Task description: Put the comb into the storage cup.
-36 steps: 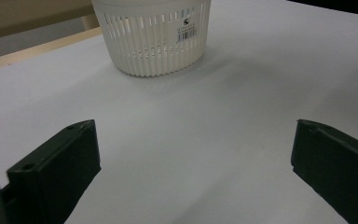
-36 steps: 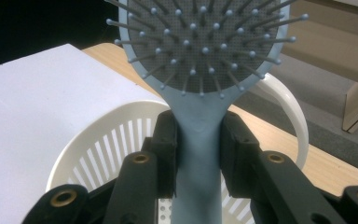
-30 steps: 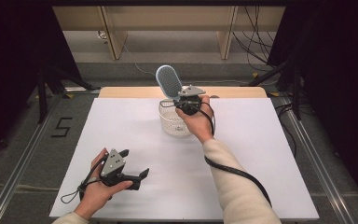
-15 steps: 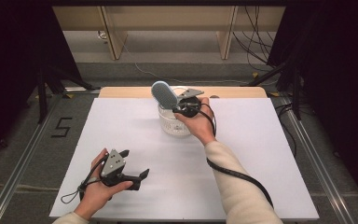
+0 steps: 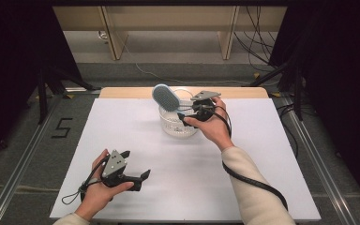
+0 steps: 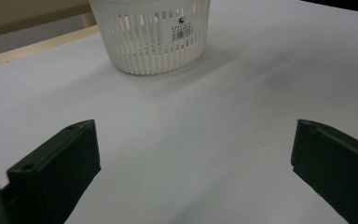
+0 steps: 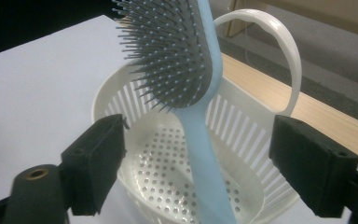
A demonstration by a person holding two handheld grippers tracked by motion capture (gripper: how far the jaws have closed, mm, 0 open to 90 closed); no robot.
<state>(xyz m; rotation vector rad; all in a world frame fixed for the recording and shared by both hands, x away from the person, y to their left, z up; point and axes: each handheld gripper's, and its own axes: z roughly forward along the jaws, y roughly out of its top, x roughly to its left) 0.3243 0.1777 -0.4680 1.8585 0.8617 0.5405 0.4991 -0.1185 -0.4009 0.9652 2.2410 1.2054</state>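
One pale blue plastic hairbrush with grey bristles, paddle-shaped. In my right gripper view its handle runs up between the two black jaws, head tilted above the basket's opening, bristles facing the left of that view. In the high view the brush head sits over the far left rim of the basket, above the table's far middle.

Right gripper: jaws stand wide apart in its own view, with a clear gap on either side of the handle; neither pad touches it there. What bears the handle's lower end I cannot tell, as it leaves the frame at the bottom edge. In the high view the right gripper is at the basket's right rim, hand behind it.

One round white slotted plastic basket with a hoop handle, perforated floor, nothing lying in it. Hoop stands upright behind the brush. In my left gripper view the basket carries a barcode label on its wall.

Left gripper: low at the near left of the table, well apart from the basket; its two jaws are spread wide with nothing between them, bare surface ahead.

One white rectangular table sheet. A pale wooden strip borders its far edge. A "5" marking on the floor, left of the table.
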